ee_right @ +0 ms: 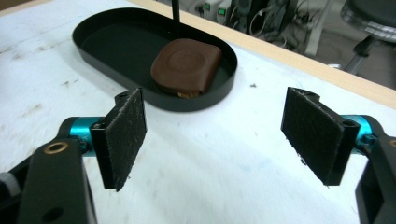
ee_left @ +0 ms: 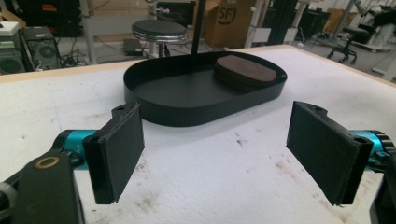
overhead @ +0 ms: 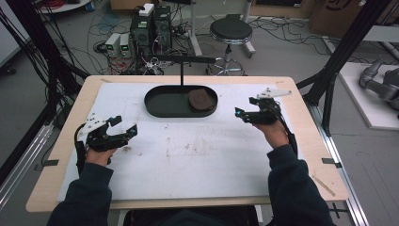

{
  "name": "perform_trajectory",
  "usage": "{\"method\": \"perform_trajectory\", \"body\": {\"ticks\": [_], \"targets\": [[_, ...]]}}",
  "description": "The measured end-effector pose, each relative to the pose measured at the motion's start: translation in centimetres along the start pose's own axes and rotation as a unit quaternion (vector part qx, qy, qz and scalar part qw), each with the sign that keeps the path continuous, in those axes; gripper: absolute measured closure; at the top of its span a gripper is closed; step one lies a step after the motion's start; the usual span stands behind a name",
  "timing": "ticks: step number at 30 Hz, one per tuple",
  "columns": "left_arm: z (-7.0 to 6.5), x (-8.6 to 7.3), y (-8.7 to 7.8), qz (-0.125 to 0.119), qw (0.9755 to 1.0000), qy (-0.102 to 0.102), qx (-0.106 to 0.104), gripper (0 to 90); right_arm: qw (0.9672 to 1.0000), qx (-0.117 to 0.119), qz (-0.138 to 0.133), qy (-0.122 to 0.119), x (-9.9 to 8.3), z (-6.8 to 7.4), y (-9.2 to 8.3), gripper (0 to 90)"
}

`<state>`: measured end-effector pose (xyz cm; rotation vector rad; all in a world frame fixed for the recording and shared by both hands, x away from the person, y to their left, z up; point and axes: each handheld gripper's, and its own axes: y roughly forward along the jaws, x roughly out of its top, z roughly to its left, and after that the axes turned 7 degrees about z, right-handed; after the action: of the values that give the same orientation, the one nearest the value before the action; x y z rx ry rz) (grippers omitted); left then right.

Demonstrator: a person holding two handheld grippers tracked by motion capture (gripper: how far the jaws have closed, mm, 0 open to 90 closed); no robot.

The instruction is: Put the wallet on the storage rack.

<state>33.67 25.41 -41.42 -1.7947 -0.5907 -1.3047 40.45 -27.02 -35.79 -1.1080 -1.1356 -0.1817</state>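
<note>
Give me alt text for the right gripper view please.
The right gripper hangs open over a white table cover, nothing between its black jaws. Beyond it, a brown pad lies in the near end of a black oval tray.

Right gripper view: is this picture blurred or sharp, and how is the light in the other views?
Right gripper view: slight motion blur on the black tray and the brown pad; the jaws are sharper. Left gripper view: sharp and bright on the white table cover. High view: dimmer, soft, with faint shadows.

Brown pad (ee_right: 187,67) in black tray (ee_right: 93,44), white mat (overhead: 211,155)
</note>
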Motion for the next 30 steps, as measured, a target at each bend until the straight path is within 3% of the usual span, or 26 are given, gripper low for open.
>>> {"method": "perform_trajectory", "body": {"ticks": [3, 10, 20, 30], "targets": [[-0.1, 0.2, 0.2, -0.003, 1.0000, 0.001, 0.001, 18.9, 0.9998, -0.016, 0.003, -0.010, -2.4, -0.1, -1.4, 21.7], [-0.3, 0.4, 0.3, -0.005, 1.0000, 0.005, 0.001, 18.9, 0.9992, -0.038, 0.000, 0.010, -6.4, -0.3, -2.9, 21.6], [-0.7, 0.5, 0.3, -0.005, 0.9998, 0.015, -0.007, 18.9, 0.9980, -0.059, -0.020, -0.002, -7.0, 0.3, -4.3, 21.7], [-0.9, 0.3, 0.4, 0.001, 0.9997, 0.020, -0.011, 18.9, 0.9976, -0.067, -0.014, -0.009, -7.2, 0.7, -3.9, 21.7]]}}
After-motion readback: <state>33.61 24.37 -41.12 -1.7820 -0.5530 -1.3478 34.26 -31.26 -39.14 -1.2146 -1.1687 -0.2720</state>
